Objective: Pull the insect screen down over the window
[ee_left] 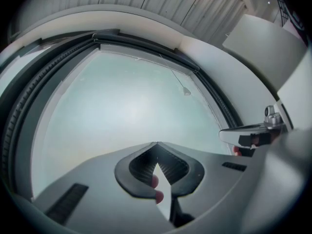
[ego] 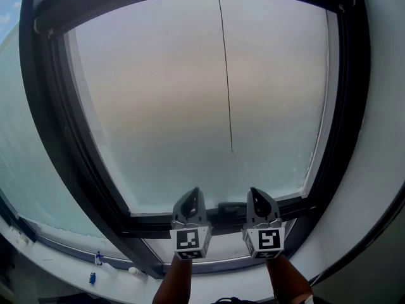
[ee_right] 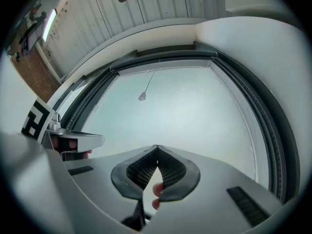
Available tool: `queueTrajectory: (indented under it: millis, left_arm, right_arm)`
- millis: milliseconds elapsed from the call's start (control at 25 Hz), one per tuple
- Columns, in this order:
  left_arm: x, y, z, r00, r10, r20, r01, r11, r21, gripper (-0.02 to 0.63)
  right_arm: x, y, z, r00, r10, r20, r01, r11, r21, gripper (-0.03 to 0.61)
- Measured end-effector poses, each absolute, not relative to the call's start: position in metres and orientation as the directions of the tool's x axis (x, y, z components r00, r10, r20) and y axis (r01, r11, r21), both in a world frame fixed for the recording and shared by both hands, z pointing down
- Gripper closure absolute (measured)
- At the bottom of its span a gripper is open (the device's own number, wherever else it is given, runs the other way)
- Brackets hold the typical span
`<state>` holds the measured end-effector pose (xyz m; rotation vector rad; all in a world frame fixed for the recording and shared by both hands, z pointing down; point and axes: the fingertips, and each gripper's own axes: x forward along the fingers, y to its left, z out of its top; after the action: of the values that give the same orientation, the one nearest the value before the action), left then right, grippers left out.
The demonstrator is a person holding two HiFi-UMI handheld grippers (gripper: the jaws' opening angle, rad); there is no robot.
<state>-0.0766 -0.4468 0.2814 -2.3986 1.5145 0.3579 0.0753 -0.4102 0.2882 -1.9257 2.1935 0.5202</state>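
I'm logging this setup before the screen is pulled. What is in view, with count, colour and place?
window frame: one, black, around the pane, filling most of the head view
pane: one, pale and misty, inside the frame
pull cord: one, thin, dark, hanging from the top to a small end piece mid-pane
sill: one, white, below the frame at lower left
small items: two blue, one white, on the sill; too small to name
left gripper: one, grey with a black-and-white marker cube, low centre, jaws shut, empty
right gripper: one, same colours, beside it on the right, jaws shut, empty
forearms: two, at the bottom edge
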Motion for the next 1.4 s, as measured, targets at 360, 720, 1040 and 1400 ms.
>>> queueTrajectory:
  millis: [360,720,1040,1400]
  left_arm:
    - [-0.074,-0.452,0.221,0.423,-0.792,-0.441,-0.897,-0.435,-0.079,0.611]
    - [-0.077,-0.453,0.162,0.401,-0.752,-0.523,-0.916,-0.338,-0.217,0.611]
    - [-0.082,-0.452,0.082,0.419,-0.702,-0.575,-0.907,-0.292,-0.304,0.611]
    - [-0.084,-0.461,0.002,0.376,-0.714,-0.591,-0.858,-0.027,-0.514,0.577]
  right_arm:
    - [0.076,-0.417,0.227,-0.209,-0.865,-0.457,-0.965,0.105,0.242,0.575]
    - [0.082,-0.418,0.158,-0.208,-0.783,-0.585,-0.964,0.065,0.256,0.575]
    - [0.093,-0.418,0.079,-0.194,-0.704,-0.684,-0.944,-0.056,0.325,0.575]
    - [0.084,-0.421,0.008,-0.254,-0.684,-0.684,-0.868,-0.150,0.473,0.575]
